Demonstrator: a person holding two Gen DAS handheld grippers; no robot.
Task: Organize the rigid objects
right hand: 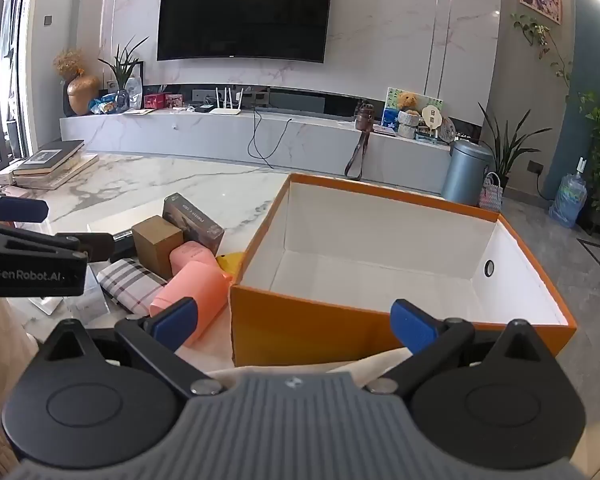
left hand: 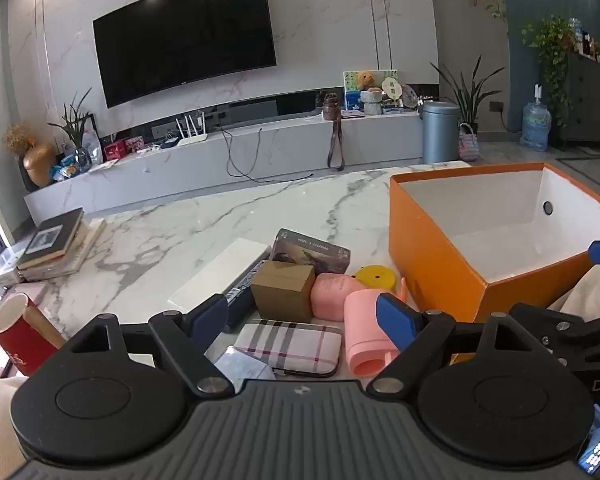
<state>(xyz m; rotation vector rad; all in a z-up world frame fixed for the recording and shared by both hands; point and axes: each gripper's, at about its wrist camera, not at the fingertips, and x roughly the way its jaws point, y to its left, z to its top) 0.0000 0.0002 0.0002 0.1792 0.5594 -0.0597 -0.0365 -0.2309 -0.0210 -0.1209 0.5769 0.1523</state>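
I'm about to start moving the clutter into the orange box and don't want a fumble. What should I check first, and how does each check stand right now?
1. Open orange cardboard box has room: ok, its white interior holds nothing.
2. Left gripper ready to grasp: ok, jaws apart and holding nothing.
3. Right gripper free: ok, jaws apart and holding nothing, in front of the box's near wall.
4. Nearest item reachable: ok, the pink plastic cylinder lies on its side just ahead of the left gripper.
5. Cylinder free to lift: cannot tell, it sits close against the plaid rectangular case and the rounded pink case.
6. White marble table edge margin: cannot tell.
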